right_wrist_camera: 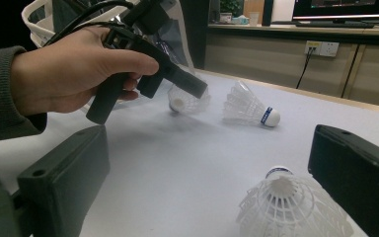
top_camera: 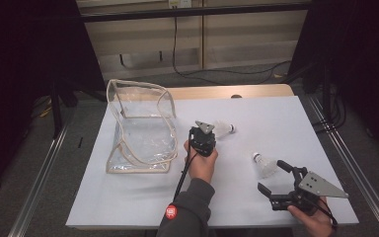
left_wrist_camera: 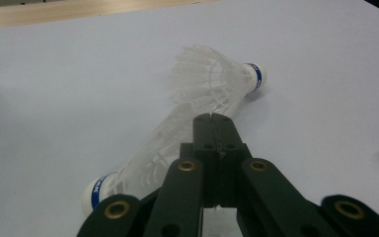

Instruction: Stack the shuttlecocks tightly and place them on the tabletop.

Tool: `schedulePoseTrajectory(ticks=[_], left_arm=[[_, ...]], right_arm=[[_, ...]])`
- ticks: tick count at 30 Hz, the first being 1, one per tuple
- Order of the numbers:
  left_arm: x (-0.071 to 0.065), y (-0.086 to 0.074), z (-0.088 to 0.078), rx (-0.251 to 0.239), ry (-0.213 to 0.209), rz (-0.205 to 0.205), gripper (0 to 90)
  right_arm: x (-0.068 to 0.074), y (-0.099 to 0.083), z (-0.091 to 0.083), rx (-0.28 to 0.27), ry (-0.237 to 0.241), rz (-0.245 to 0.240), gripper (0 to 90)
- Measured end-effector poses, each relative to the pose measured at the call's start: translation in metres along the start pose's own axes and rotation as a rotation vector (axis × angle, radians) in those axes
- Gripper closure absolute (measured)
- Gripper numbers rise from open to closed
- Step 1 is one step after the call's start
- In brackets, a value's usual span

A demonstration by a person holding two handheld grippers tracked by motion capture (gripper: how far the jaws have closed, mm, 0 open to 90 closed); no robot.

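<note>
Three white plastic shuttlecocks with blue-banded corks are on the white table. My left gripper (top_camera: 211,132) (left_wrist_camera: 211,118) (right_wrist_camera: 197,91) is shut on the skirt rim of one shuttlecock (left_wrist_camera: 143,158) (right_wrist_camera: 185,102), whose cork points back toward the hand. A second shuttlecock (top_camera: 225,129) (left_wrist_camera: 217,81) (right_wrist_camera: 249,108) lies on its side just beyond it. The third shuttlecock (top_camera: 265,166) (right_wrist_camera: 288,207) stands on its skirt, cork up, just ahead of my right gripper (top_camera: 272,176) (right_wrist_camera: 209,173), which is open with nothing between its jaws.
A clear plastic pouch with beige trim (top_camera: 140,128) stands open at the left of the white table sheet (top_camera: 256,108), close to the left hand. Cables run along the floor behind the table. Metal rails flank both sides.
</note>
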State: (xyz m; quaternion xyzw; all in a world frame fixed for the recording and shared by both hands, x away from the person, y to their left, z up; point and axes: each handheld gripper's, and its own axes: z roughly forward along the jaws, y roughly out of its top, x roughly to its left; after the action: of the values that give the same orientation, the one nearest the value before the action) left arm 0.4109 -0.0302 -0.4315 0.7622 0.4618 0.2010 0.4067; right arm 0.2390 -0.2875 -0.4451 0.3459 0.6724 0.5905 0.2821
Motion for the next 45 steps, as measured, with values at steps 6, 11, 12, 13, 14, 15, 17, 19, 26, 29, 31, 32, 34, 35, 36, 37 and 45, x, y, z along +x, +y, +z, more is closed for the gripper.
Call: schedulePoseTrajectory(ticks=[6,11,12,13,14,15,17,19,26,29,31,32,34,35,36,37,45], left_arm=[[-0.003,0.001,0.004,0.017,-0.012,0.0,90.0],[-0.002,0.004,0.003,0.023,-0.009,0.003,90.0],[-0.003,0.004,0.004,0.023,-0.013,0.002,90.0],[-0.003,0.004,0.004,0.025,-0.014,0.007,90.0],[-0.003,0.004,0.004,0.027,-0.015,0.012,90.0],[-0.003,0.005,0.004,0.027,-0.017,0.01,90.0],[-0.004,0.006,0.004,0.027,-0.017,0.014,90.0],[-0.006,0.008,0.004,0.031,-0.02,0.012,90.0],[-0.006,0.009,0.004,0.054,-0.03,0.013,90.0],[-0.006,0.01,0.004,0.049,-0.031,0.008,90.0],[-0.006,0.01,0.006,0.048,-0.029,0.002,90.0],[-0.005,0.01,0.006,0.054,-0.027,0.007,90.0],[-0.004,0.01,0.007,0.058,-0.025,0.011,90.0],[-0.004,0.01,0.007,0.054,-0.025,0.007,90.0],[-0.004,0.01,0.007,0.049,-0.025,0.003,90.0],[-0.004,0.01,0.008,0.048,-0.026,0.002,89.7],[-0.01,0.017,0.006,0.047,-0.041,0.014,88.6]], right_arm=[[0.0,0.0,0.0,-0.002,0.0,0.004,1.8],[0.0,0.0,-0.001,-0.003,0.002,0.003,1.8],[-0.001,0.0,-0.001,-0.003,0.001,0.001,1.8],[-0.001,0.0,-0.001,-0.003,0.001,0.001,1.8],[-0.001,0.0,-0.001,-0.002,0.0,0.001,1.8],[-0.001,0.0,-0.001,-0.002,0.0,0.0,1.8],[-0.001,0.0,-0.001,-0.004,0.001,0.003,1.8],[0.0,0.0,-0.001,-0.002,0.0,0.003,1.7],[0.0,0.0,-0.001,-0.002,0.002,0.003,1.8],[0.0,0.0,-0.001,-0.002,0.002,0.002,1.8],[0.0,0.0,0.0,-0.002,0.002,0.003,1.8],[0.0,0.0,0.0,-0.002,0.001,0.001,1.7],[0.001,0.0,0.0,0.0,0.003,-0.001,1.8],[0.001,0.0,0.0,0.001,0.004,0.0,1.7],[0.001,0.0,0.0,0.001,0.005,0.0,1.7],[0.001,0.0,0.0,0.001,0.006,0.001,1.8],[0.001,0.0,0.0,0.002,0.006,0.0,1.7]])
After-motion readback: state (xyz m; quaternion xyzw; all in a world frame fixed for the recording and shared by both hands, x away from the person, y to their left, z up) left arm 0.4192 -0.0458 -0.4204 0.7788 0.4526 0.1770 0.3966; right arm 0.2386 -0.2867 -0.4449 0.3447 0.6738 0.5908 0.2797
